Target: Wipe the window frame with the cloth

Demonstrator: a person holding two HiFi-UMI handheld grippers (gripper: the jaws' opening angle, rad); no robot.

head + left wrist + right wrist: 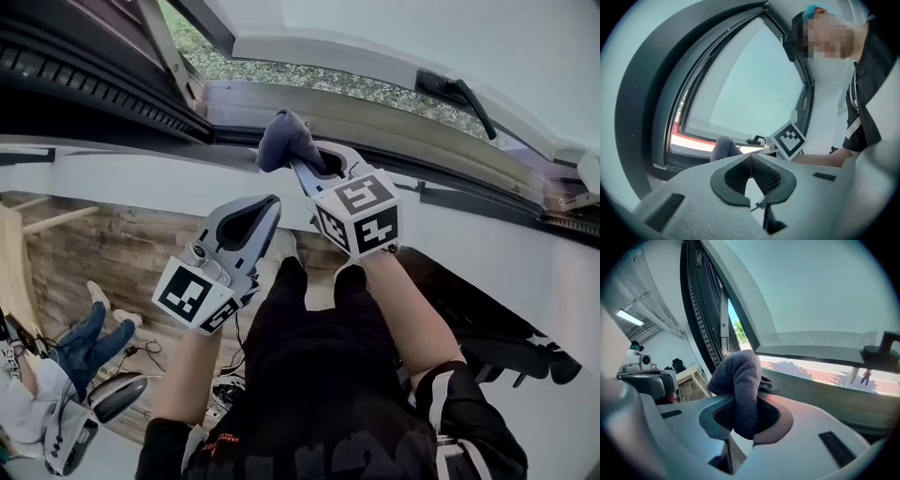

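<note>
A dark blue-grey cloth [284, 138] is bunched in my right gripper [302, 161], whose jaws are shut on it. The cloth [740, 390] presses against the lower window frame [394, 127], close to its left corner. In the left gripper view the cloth [724, 148] shows as a dark lump on the sill. My left gripper [265, 211] hangs below the sill, jaws shut with nothing between them, apart from the frame. The open sash [394, 47] tilts outward above, with a black handle [464, 94].
A dark ribbed hinge track [103, 89] runs along the frame's left side. Below the white wall lie a wooden floor [103, 253], cables and another gripper device [94, 412] beside a person's blue-gloved hand [89, 342].
</note>
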